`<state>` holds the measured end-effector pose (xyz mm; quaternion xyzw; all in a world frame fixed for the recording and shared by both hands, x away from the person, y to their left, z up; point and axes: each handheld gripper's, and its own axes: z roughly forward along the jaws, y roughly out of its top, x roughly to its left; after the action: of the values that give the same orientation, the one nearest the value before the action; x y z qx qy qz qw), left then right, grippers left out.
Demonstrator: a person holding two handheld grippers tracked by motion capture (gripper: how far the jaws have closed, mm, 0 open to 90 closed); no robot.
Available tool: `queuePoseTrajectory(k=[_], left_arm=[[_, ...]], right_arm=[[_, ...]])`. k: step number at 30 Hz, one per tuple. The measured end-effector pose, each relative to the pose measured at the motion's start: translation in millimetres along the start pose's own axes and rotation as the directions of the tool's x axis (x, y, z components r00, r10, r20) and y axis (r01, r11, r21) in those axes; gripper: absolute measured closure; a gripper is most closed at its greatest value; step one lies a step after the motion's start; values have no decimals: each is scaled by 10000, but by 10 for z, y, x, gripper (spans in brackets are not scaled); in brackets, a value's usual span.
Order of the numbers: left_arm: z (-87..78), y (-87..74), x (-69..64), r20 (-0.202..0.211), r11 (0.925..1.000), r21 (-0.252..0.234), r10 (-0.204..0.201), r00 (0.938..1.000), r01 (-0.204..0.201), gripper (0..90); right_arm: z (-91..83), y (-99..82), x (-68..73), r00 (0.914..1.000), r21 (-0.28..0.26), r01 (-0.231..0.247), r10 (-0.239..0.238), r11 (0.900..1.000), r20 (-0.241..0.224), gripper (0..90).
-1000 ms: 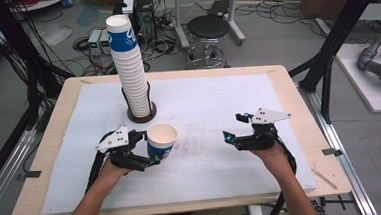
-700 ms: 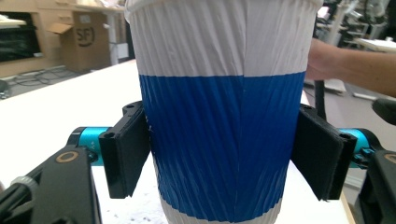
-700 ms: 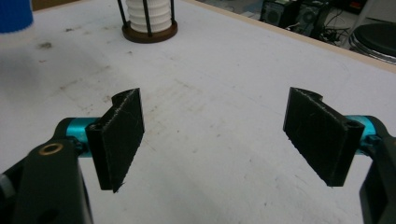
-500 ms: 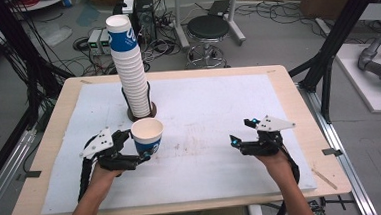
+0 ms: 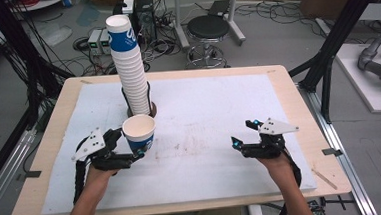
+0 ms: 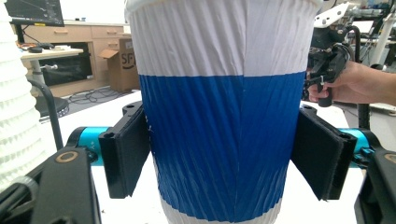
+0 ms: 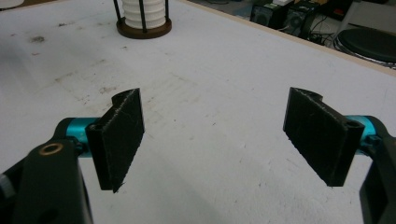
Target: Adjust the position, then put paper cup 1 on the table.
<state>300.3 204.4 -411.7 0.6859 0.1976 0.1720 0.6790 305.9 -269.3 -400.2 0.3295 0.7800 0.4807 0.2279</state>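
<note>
One loose paper cup (image 5: 139,133) upright in left tongs (image 5: 140,151) clamped on its sides, just before one tall cup stack (image 5: 128,66), right tongs (image 5: 236,144) empty, jaws apart, level above white surface (image 5: 204,116).

Left hand-held gripper (image 5: 140,151): held low at near-left of frame, pointing toward centre-right; jaws clamped on the sides of a paper cup (image 5: 139,134), pads flat against the cup wall per left gripper view. Cup upright. Left forearm enters from bottom edge, wrist approx. straight.

Right hand-held gripper (image 5: 241,133): near-right, level, aimed left toward the other hand. Jaws apart, nothing between the pads (image 7: 123,135). Right hand (image 5: 277,161) wrapped around the grip; forearm enters from bottom-right.
</note>
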Motion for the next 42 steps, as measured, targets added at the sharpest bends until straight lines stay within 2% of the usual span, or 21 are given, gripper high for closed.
queuePoseTrajectory(k=[12, 16, 22, 23, 24, 30, 34, 35, 36, 41, 42], left_arm=[[24, -69, 64, -196, 9999, -6, -106, 9998, 106, 255], [-17, -100, 129, -429, 9998, 37, -199, 9989, 200, 255], [-143, -115, 240, -996, 9998, -14, -223, 9948, 223, 256], [-198, -132, 286, -1266, 9998, 15, -208, 9917, 211, 256], [-198, -132, 286, -1266, 9998, 15, -208, 9917, 211, 256], [-375, -196, 446, -1875, 9993, 51, -353, 9816, 369, 258], [-462, -244, 546, -2288, 9986, 171, -441, 9725, 493, 259], [-512, -260, 595, -2602, 9980, 204, -526, 9641, 599, 260], [-512, -260, 595, -2602, 9980, 204, -526, 9641, 599, 261], [-636, -325, 712, -3242, 9953, 494, -632, 9439, 837, 263], [-649, -337, 728, -3314, 9944, 591, -628, 9414, 871, 263]], right_arm=[[-45, -6, -5, 9999, -168, -86, 88, 9998, 101, 210], [-26, -9, 1, 10000, -144, -70, 71, 9999, 49, 210], [-7, -12, 12, 10000, -60, 50, -51, 10000, -85, 210], [-13, -14, 9, 9999, -69, 88, -88, 9999, -82, 210], [-19, -15, 10, 10000, -79, 32, -33, 10000, -81, 210], [-31, -8, 9, 9999, -121, 39, -41, 9999, -128, 210], [-33, -7, 4, 9999, -164, 74, -76, 9998, -116, 210], [-38, -9, 3, 9999, -173, 75, -77, 9998, -120, 210], [-38, -9, 3, 9999, -173, 75, -77, 9998, -120, 210], [-63, -18, 3, 9999, -178, 33, -35, 9998, -97, 210], [-65, -21, -2, 9999, -202, 77, -78, 9998, -74, 210]])
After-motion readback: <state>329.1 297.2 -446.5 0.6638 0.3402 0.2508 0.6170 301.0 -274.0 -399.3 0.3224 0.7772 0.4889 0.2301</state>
